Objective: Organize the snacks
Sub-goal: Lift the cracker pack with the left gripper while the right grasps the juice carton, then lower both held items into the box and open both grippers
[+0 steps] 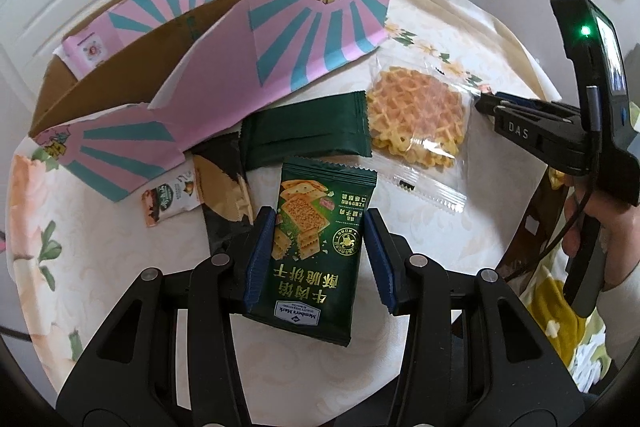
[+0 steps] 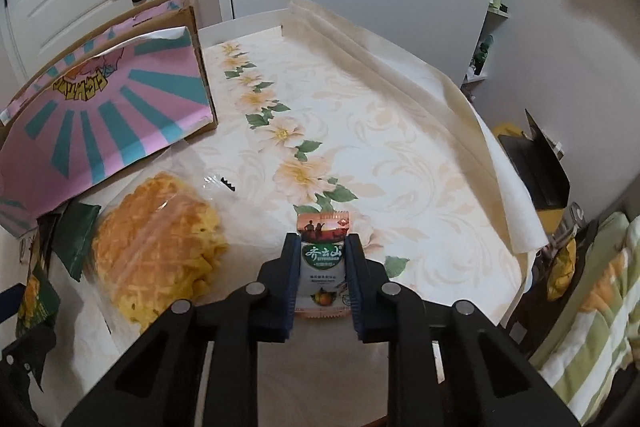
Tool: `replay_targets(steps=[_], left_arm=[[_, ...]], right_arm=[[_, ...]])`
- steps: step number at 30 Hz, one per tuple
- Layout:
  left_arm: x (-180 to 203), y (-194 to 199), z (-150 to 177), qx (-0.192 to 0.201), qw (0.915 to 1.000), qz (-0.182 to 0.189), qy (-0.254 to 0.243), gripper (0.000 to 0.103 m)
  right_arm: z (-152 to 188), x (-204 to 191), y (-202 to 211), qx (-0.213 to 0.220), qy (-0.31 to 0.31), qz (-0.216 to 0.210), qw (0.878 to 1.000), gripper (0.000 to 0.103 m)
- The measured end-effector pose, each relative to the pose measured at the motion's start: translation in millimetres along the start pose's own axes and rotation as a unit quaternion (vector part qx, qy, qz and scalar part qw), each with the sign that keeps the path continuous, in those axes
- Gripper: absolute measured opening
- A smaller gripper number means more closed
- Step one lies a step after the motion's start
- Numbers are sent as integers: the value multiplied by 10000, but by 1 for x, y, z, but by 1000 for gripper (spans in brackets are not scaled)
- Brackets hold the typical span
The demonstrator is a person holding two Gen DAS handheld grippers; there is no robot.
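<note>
My left gripper (image 1: pixel 319 215) is shut on a green cracker packet (image 1: pixel 316 251), its blue pads pressing both long edges just above the floral tablecloth (image 1: pixel 420 239). In the right wrist view my right gripper (image 2: pixel 323 241) is shut on a small white and orange snack packet (image 2: pixel 322 259). That gripper (image 1: pixel 486 103) also shows at the right of the left wrist view, beside a waffle in a clear bag (image 1: pixel 416 119). A cardboard box with pink and teal flaps (image 1: pixel 280 39) stands open at the back left. A dark green packet (image 1: pixel 304 135), a black and brown packet (image 1: pixel 224 195) and a small white packet (image 1: pixel 170 201) lie before it.
The waffle bag (image 2: pixel 160 247) lies left of my right gripper, and the box (image 2: pixel 108 115) is behind it. A loose fold of cloth (image 2: pixel 460 131) hangs off the table's right edge. A person's hand (image 1: pixel 592 223) holds the right gripper. White doors stand behind.
</note>
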State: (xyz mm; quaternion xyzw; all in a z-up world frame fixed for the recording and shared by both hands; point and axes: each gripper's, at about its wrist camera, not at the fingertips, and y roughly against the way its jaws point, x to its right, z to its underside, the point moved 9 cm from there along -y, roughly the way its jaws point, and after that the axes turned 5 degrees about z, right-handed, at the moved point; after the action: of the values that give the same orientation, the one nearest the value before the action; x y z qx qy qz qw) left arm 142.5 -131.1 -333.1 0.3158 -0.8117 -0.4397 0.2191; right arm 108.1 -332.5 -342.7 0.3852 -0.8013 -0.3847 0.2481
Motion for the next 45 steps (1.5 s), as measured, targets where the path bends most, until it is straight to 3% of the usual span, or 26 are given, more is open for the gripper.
replay_targets(steps=[7, 16, 25, 30, 36, 45], left_arm=[[-4, 15, -11, 142, 9993, -133, 314, 42], [-11, 60, -48, 583, 9934, -439, 885, 42], [-37, 119, -104, 1355, 9728, -930, 1634, 42], [-56, 135, -133, 1636, 9644, -935, 1856, 42], [-86, 130, -164, 1577, 9639, -987, 1906, 42], [-143, 79, -175, 977, 9691, -810, 2114, 42]], right_arm=[[-9, 5, 9, 22, -2, -264, 9996, 20], [-55, 1, 37, 310, 294, -699, 9966, 20], [-127, -22, 81, 805, 900, -1462, 9819, 20], [-168, -40, 103, 1069, 1273, -1942, 9668, 20], [-191, -62, 116, 1193, 1447, -2235, 9565, 20], [-203, -102, 109, 994, 1457, -2424, 9540, 20]])
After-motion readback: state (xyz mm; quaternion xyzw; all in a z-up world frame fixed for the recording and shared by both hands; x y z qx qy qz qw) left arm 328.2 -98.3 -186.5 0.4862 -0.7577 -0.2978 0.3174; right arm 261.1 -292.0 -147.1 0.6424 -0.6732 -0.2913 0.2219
